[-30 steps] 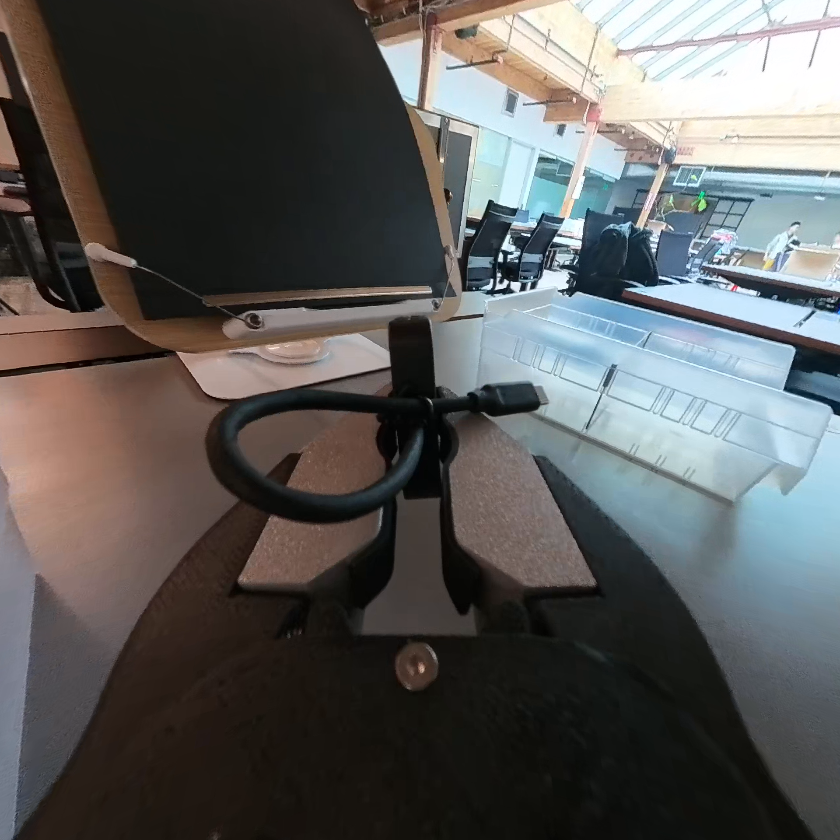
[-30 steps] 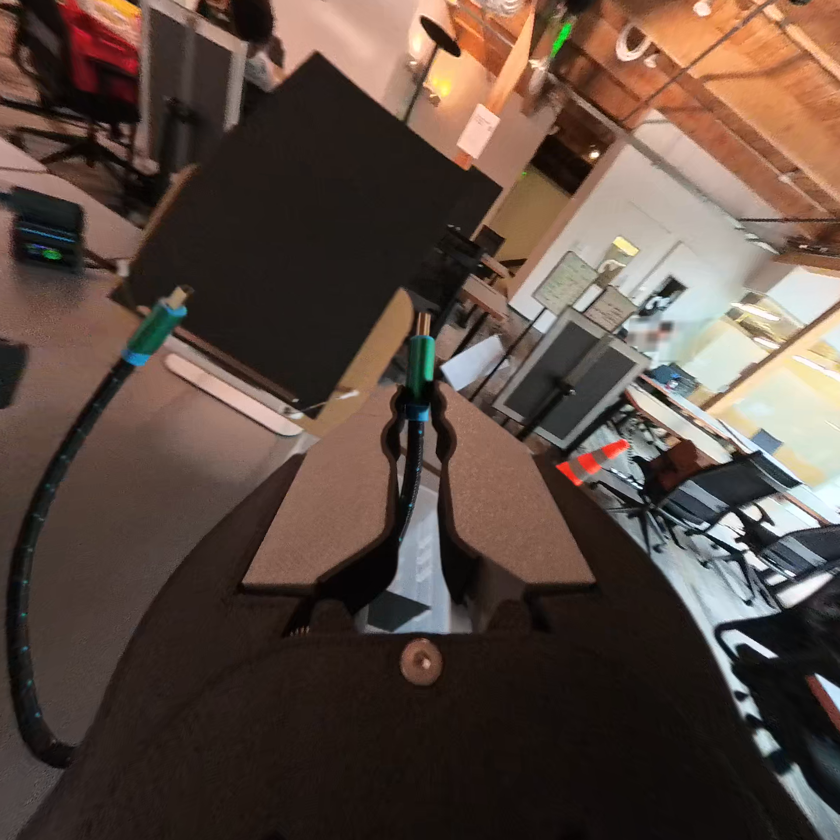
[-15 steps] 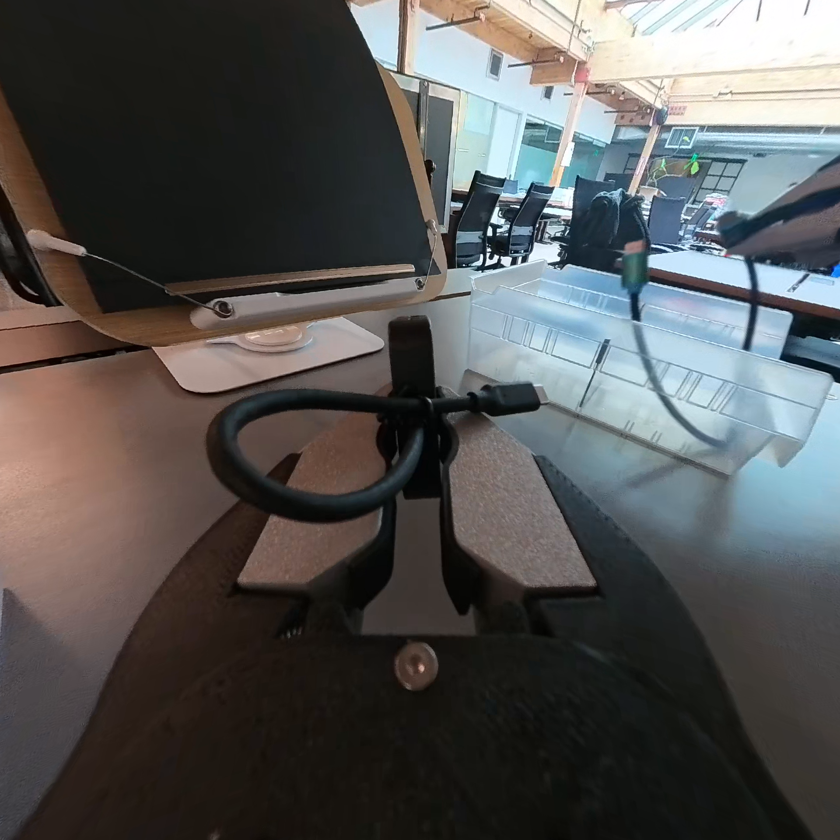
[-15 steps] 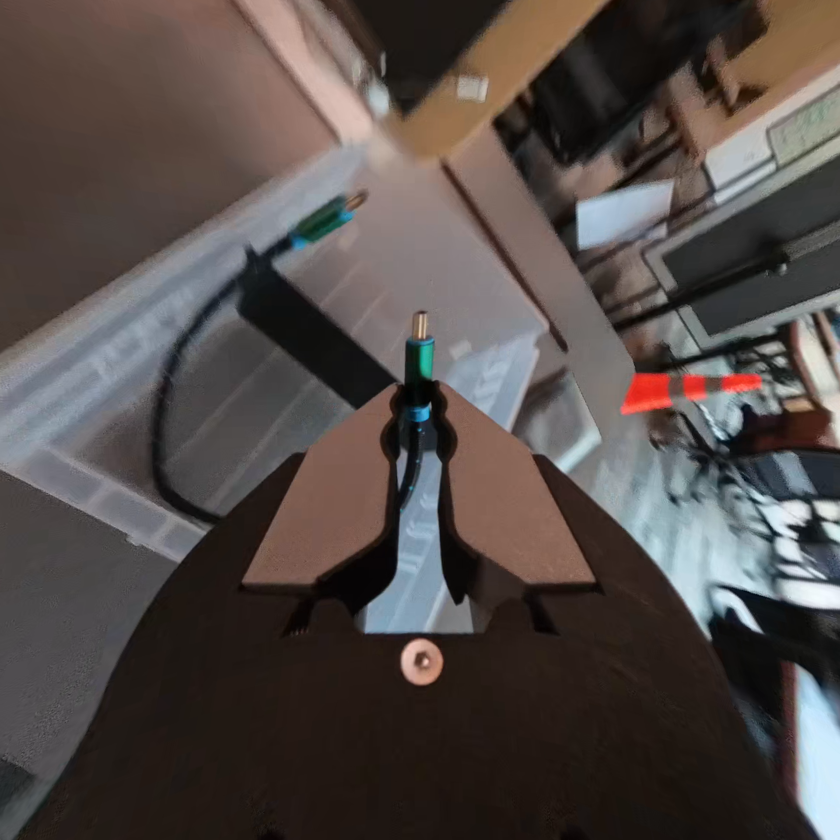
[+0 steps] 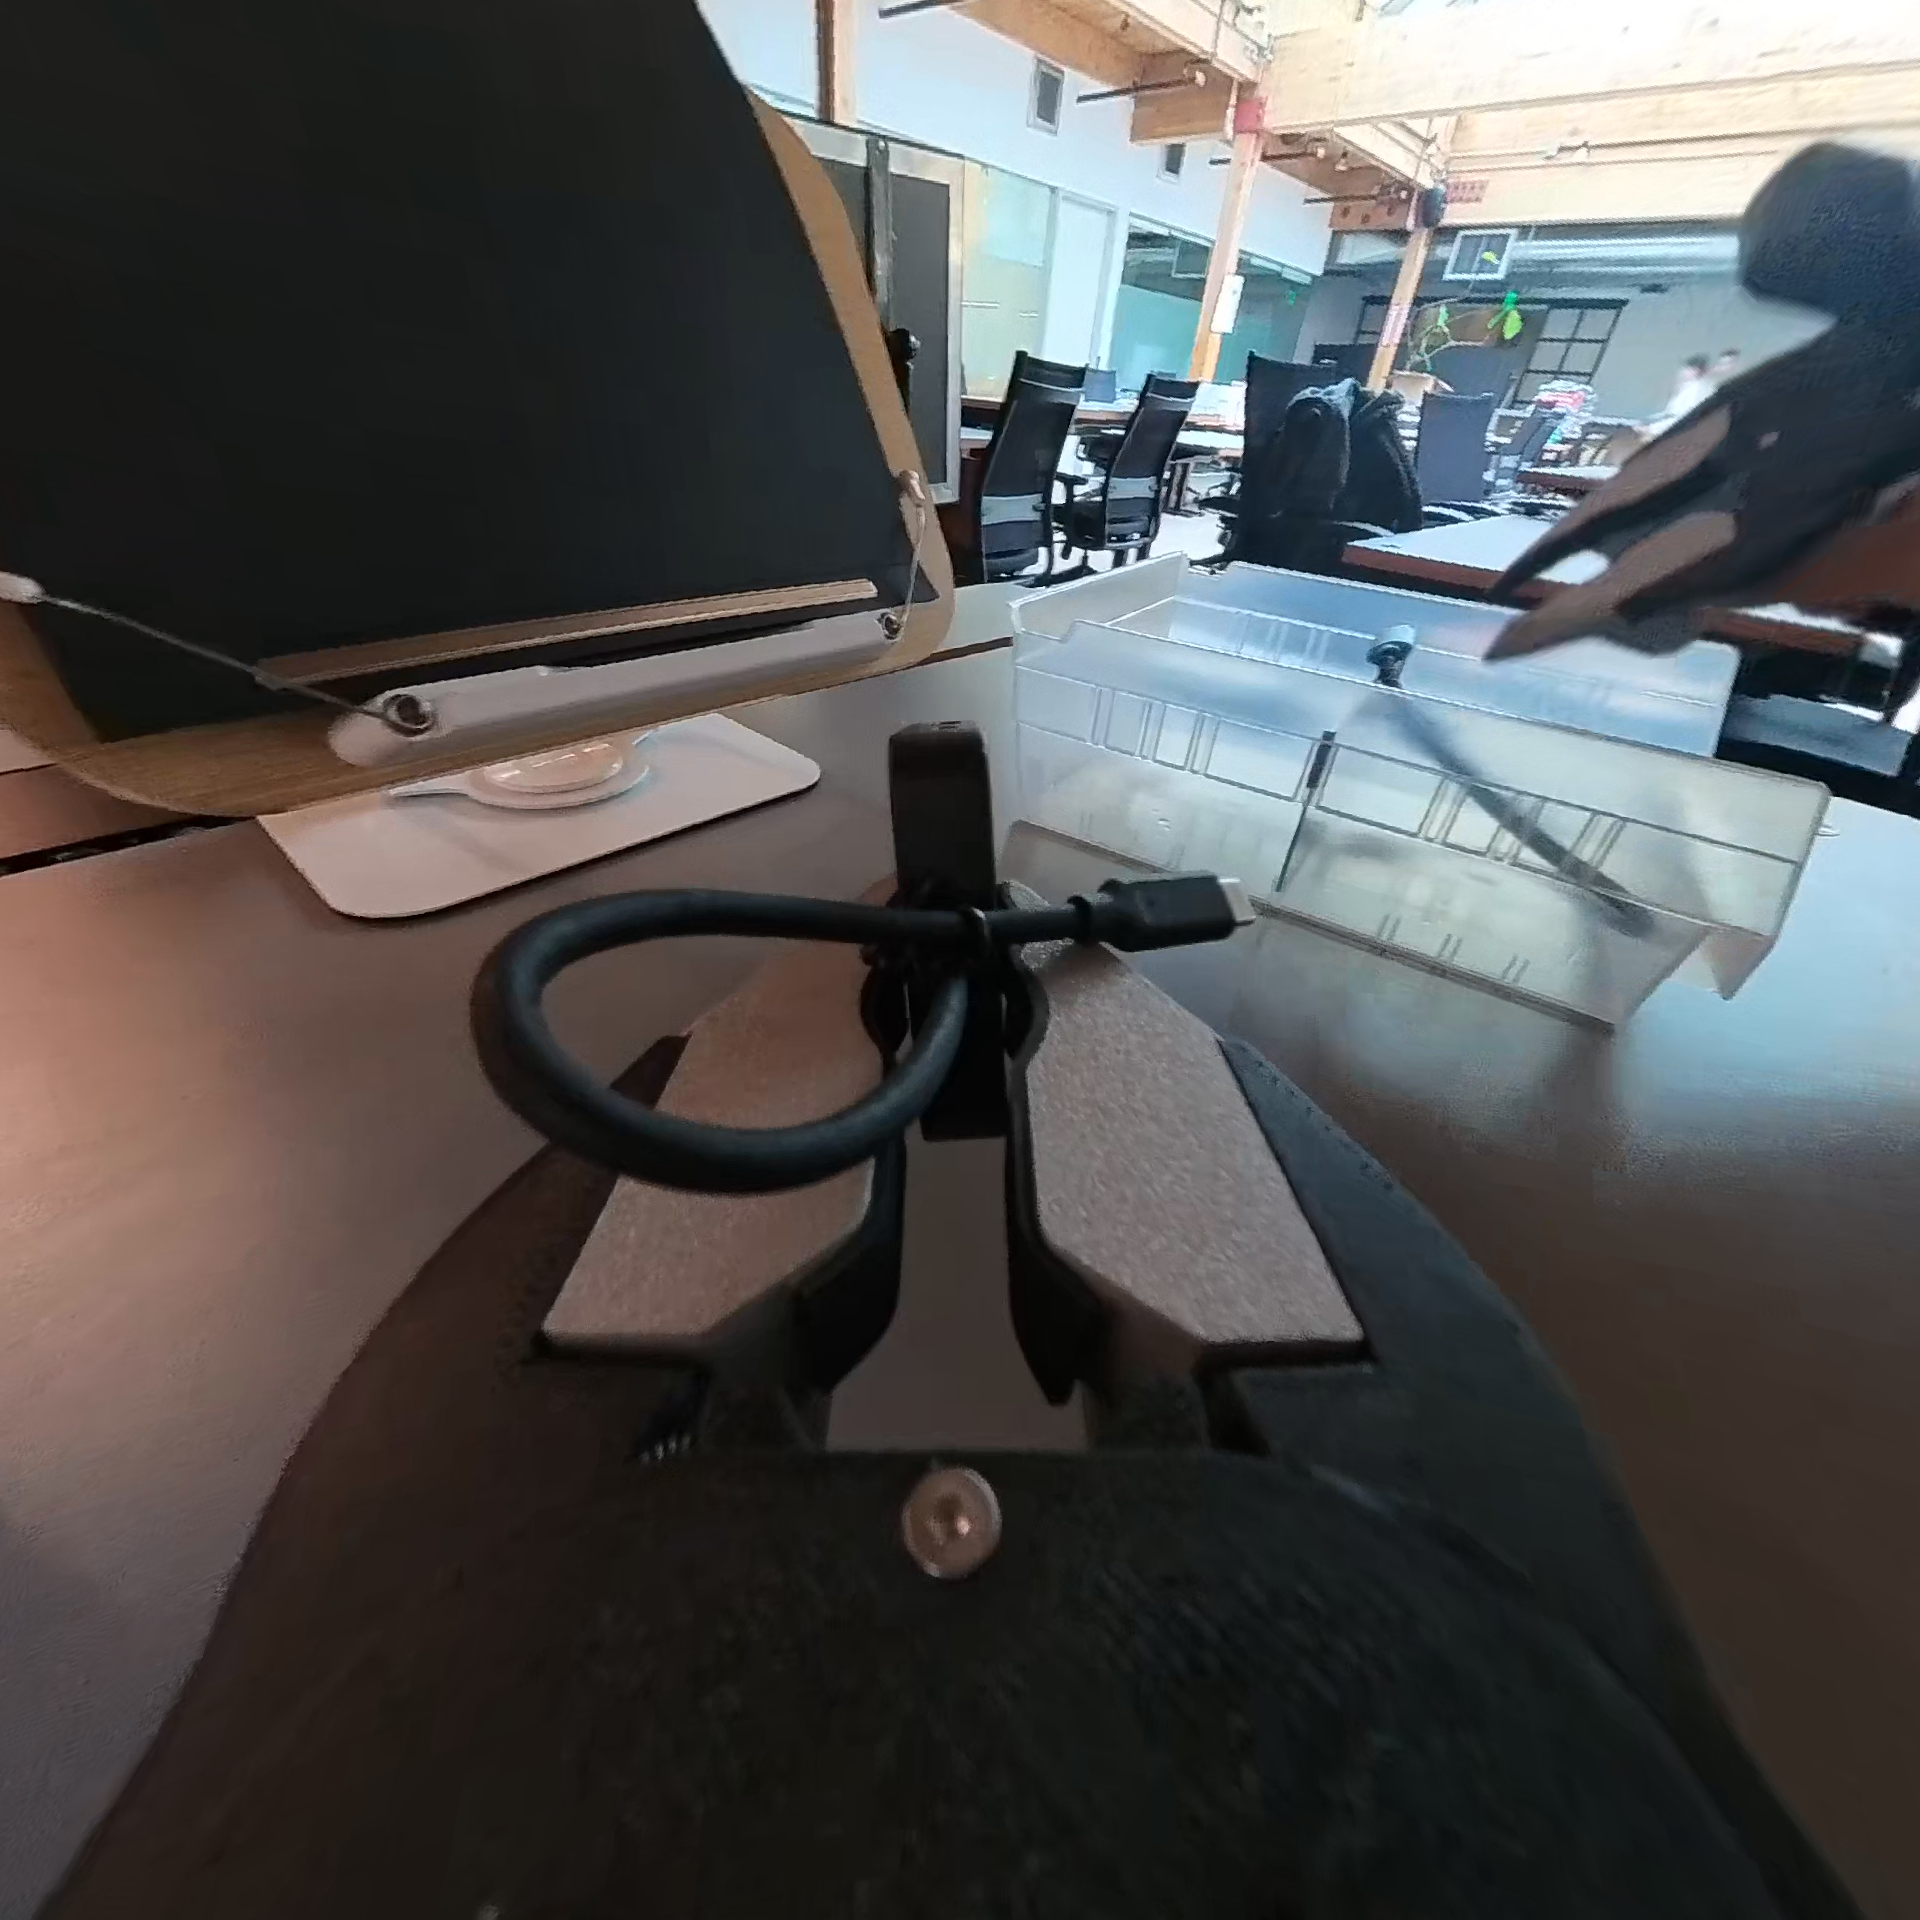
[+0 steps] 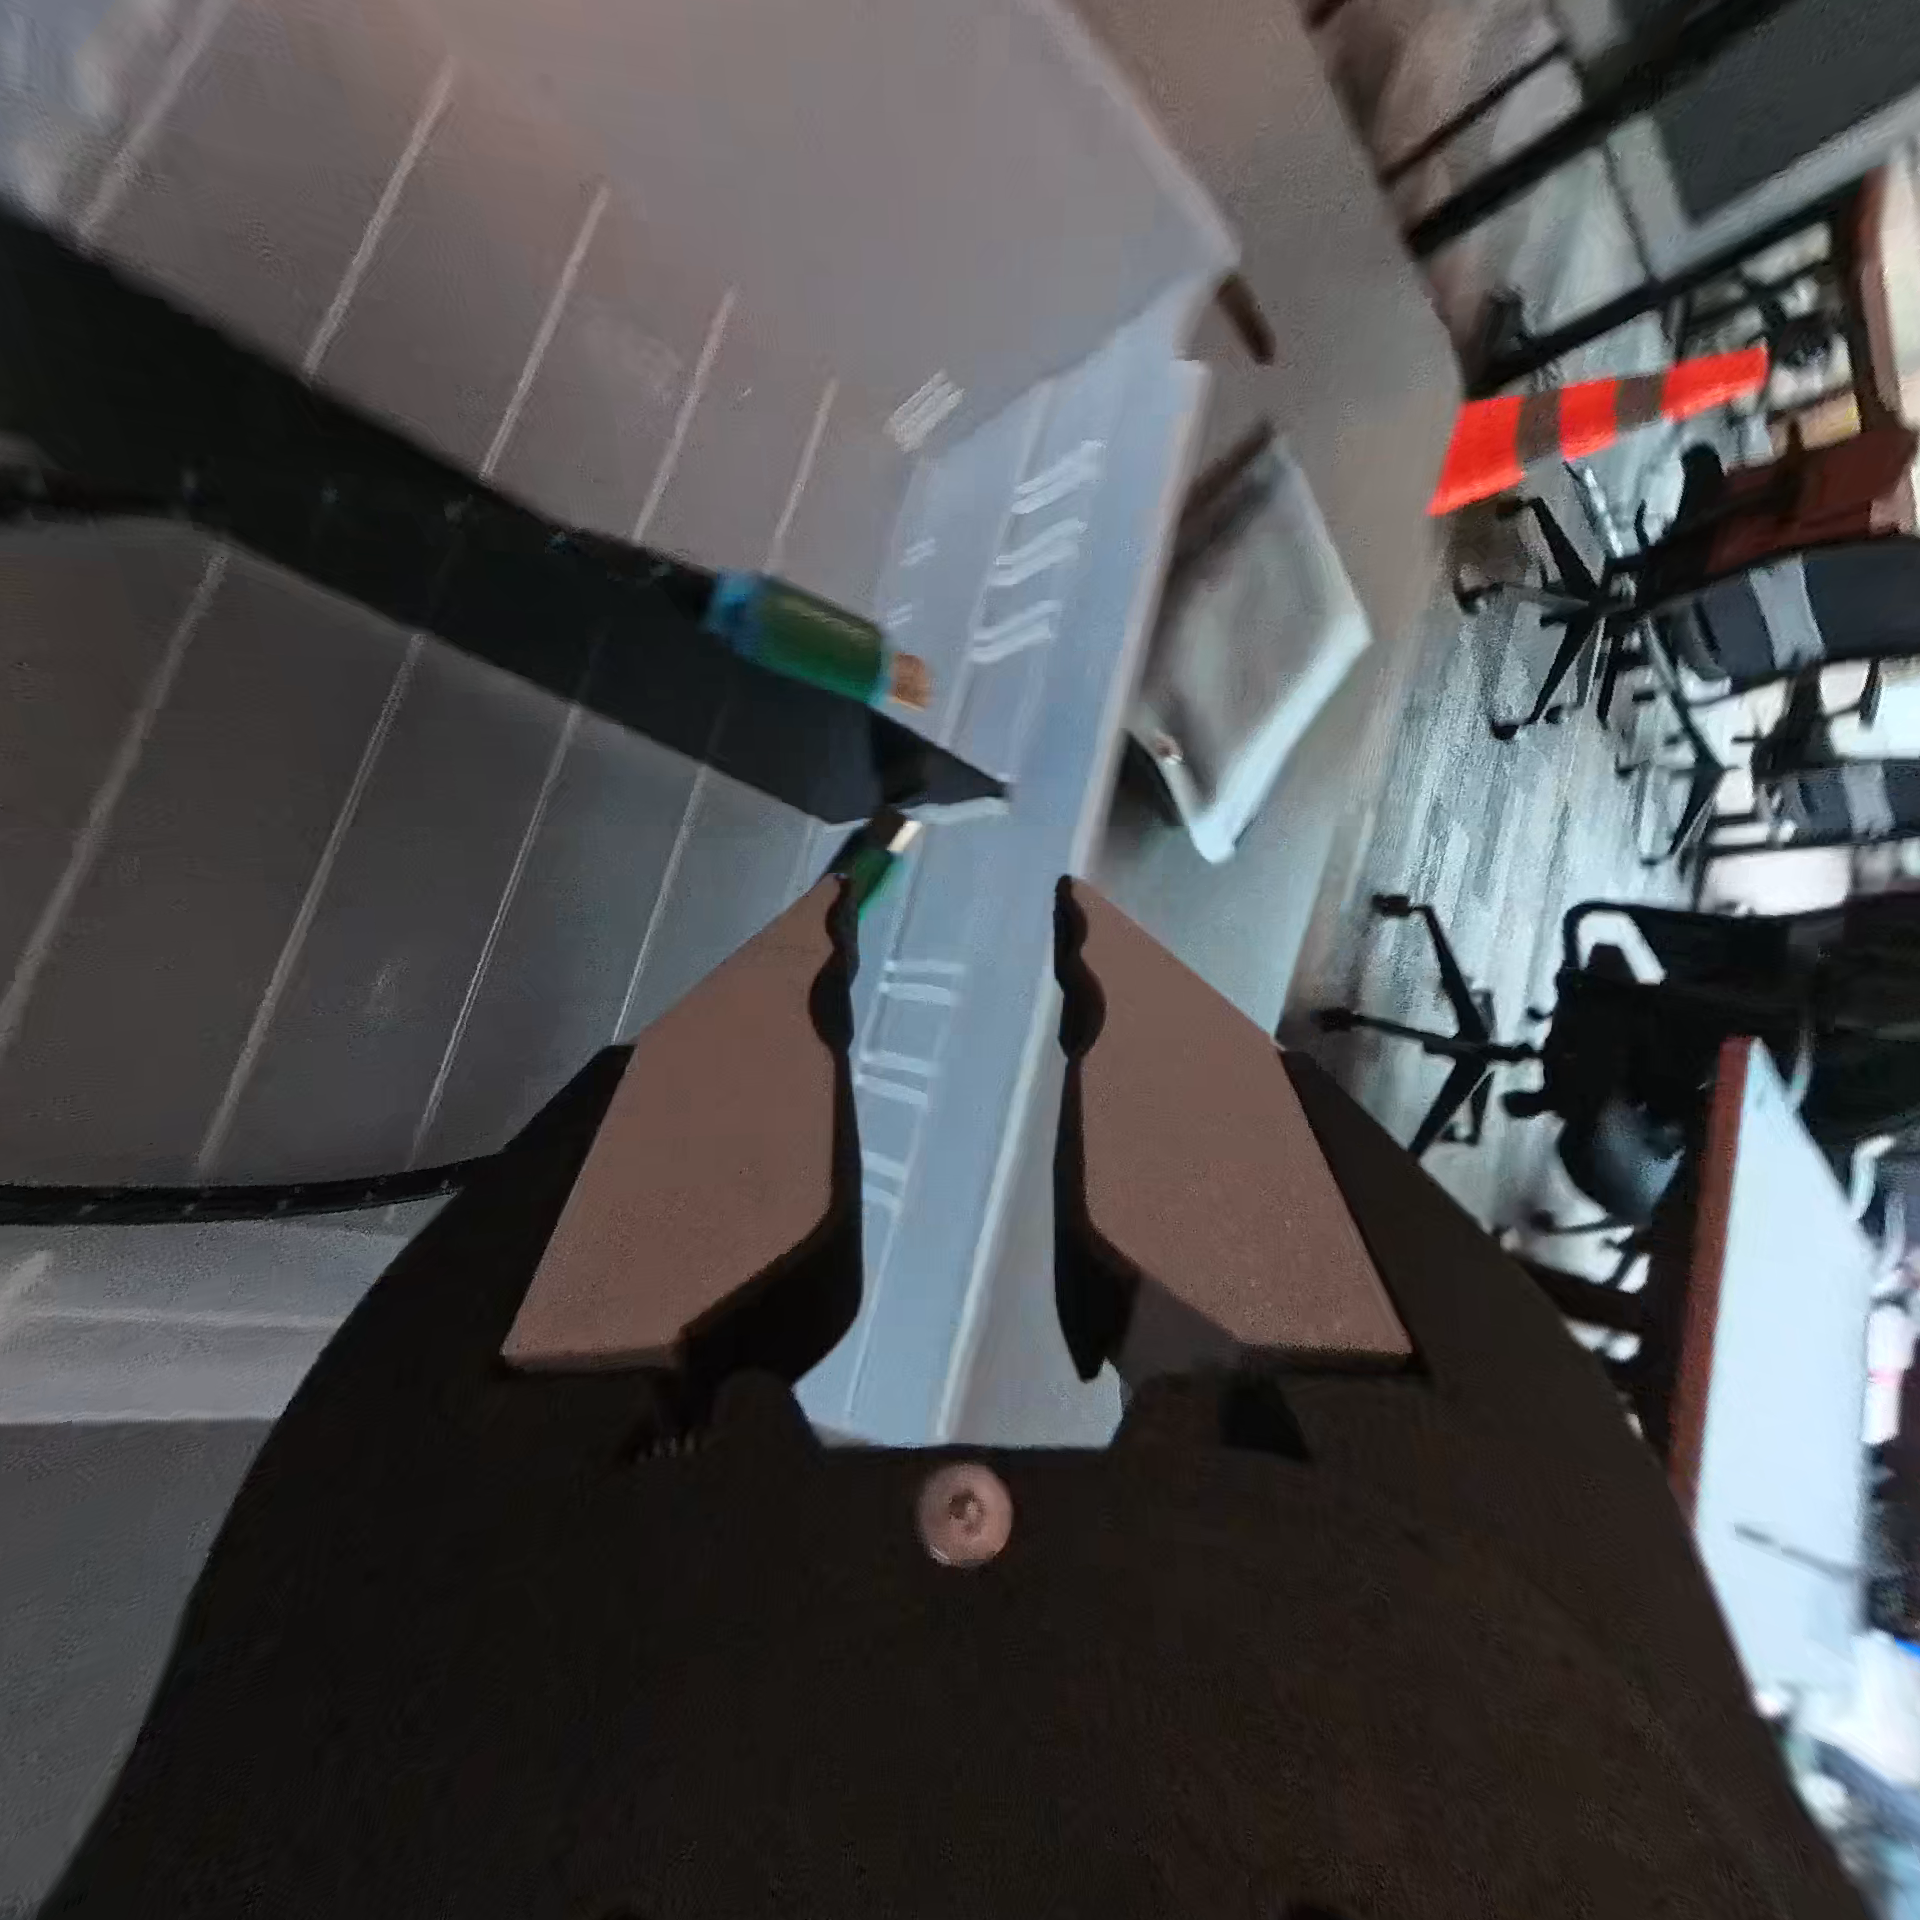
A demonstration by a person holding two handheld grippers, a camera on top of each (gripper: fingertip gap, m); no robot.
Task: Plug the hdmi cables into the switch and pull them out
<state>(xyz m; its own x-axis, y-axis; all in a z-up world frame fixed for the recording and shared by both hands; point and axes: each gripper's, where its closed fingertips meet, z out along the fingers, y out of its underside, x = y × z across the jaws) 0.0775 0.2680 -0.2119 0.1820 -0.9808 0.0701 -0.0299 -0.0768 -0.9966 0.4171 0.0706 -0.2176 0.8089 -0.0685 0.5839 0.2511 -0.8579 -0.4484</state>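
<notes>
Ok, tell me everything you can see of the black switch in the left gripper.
The switch is a small matte black box, plastic by the look, standing upright between the left gripper's fingers, which are closed on its lower part. Its rounded top end sticks up above the fingertips; a slot seems to sit in it, too small to be sure. A short thick black pigtail cable loops out to the left, crosses in front, is tied to itself there, and ends in a black plug with a bare metal tip pointing right, unplugged.

— What sort of place was it?
— An open-plan office: rows of black swivel chairs (image 5: 1023, 457) stood at long desks (image 5: 1455, 540), under exposed timber beams (image 5: 1195, 52), with glass-walled rooms (image 5: 1164, 301) behind.
</notes>
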